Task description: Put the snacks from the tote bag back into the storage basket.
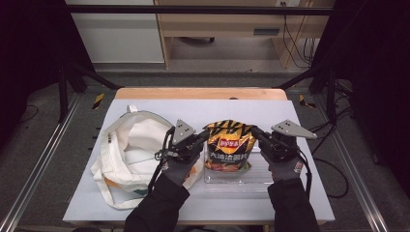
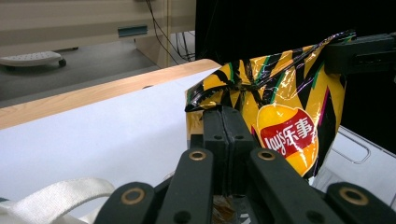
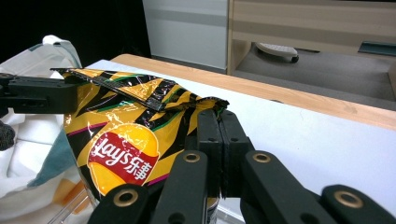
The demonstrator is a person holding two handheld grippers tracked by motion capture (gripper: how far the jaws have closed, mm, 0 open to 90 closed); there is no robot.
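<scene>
1. Above the clear plastic tray (image 1: 258, 178) at the middle of the white-covered table (image 1: 300, 193), the yellow and black foil crisp bag with a red logo (image 1: 229, 145) hangs upright between your two grippers, its lower end down in the tray.
2. Your left gripper (image 1: 205, 136) pinches the bag's top left corner. In the left gripper view the two black jaws are pressed together with the crumpled foil edge (image 2: 205, 100) caught at their tips, and the bag's printed face (image 2: 289, 130) hangs just past them on the right.
3. Your right gripper (image 1: 257, 133) pinches the opposite top corner. In the right gripper view its jaws are likewise pressed together on the foil (image 3: 212, 103), and the bag's face (image 3: 121, 144) falls away to the left of the fingers.
4. The sealed top strip of the bag (image 3: 130, 88) runs stretched from one gripper to the other, so the bag sits between your two hands, touching both sets of fingers only at its upper corners.
5. Left of the tray, the cream canvas tote bag (image 1: 128, 154) lies slumped on the table with its mouth open, just beside your left hand (image 1: 181, 166). One of its white handles (image 2: 60, 193) loops under the left gripper.
6. Your right hand (image 1: 285, 166) is over the tray's right end.
</scene>
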